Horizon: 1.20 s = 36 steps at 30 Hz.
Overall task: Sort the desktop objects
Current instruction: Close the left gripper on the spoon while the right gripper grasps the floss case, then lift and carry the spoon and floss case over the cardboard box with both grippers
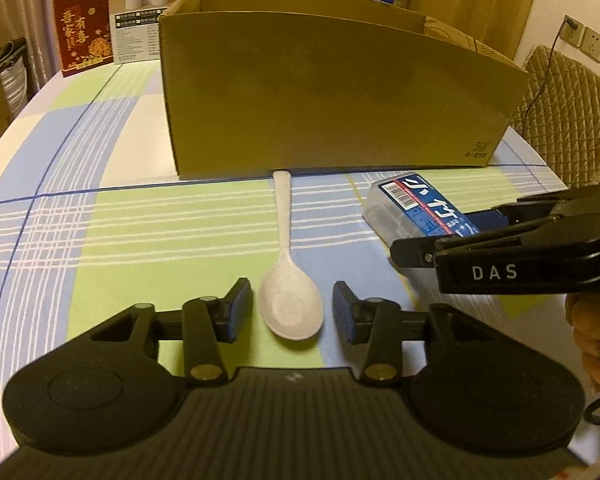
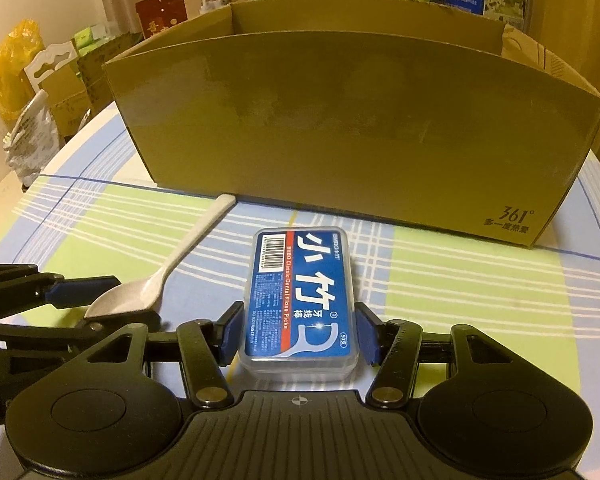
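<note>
Left gripper (image 1: pixel 292 312) angled down at the counter (image 1: pixel 100 220), jaws spread either side of the spoon (image 1: pixel 290 304) bowl, not touching. Right gripper (image 2: pixel 298 334) tilted down likewise, jaws flanking the floss box (image 2: pixel 300 296), contact unclear. Both things near side of the carton (image 1: pixel 332 96); spoon left, box right.

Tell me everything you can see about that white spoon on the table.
The spoon is off-white with faint speckles and looks like plastic or a similar light material. It has a deep oval bowl and a long slim handle. It lies flat, bowl up, on the checked tablecloth, its handle tip reaching the foot of the cardboard box. The bowl sits between the left gripper's blue-padded fingers; a gap shows on each side, so nothing grips it.
</note>
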Available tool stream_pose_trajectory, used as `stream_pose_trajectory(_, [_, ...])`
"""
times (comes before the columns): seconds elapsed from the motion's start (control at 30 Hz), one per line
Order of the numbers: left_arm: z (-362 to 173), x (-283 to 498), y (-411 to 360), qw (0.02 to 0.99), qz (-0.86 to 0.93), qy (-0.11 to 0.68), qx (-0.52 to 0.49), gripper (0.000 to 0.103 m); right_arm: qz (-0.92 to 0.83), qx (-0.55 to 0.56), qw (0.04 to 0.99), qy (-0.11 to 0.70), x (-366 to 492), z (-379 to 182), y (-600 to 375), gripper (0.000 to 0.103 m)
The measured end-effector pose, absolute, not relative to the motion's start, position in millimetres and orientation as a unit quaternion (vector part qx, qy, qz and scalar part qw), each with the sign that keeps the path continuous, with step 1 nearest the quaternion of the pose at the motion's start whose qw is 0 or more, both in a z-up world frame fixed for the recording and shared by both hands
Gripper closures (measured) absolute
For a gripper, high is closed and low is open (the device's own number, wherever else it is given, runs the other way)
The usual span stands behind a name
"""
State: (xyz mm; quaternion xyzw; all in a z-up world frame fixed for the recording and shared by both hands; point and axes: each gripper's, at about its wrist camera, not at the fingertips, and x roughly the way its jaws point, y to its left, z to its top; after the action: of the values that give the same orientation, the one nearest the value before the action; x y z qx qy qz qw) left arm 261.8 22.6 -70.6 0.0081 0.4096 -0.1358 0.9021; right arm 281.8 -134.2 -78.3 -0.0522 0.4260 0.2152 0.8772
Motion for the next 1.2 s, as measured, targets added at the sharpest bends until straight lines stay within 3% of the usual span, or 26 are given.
stream_pose_trajectory(0.07, [-70.1,261.7,23.1,0.903,-0.129,0.410,0.011,0.075,0.215,-0.054,0.878,0.425,282.5,-79.0,-133.1,0.048])
stream_pose_trajectory(1.2, [-55.7,239.5,9.1,0.903,-0.130,0.408,0.021,0.076,0.192,-0.051,0.882,0.427,247.1,-58.7,-168.4,0.050])
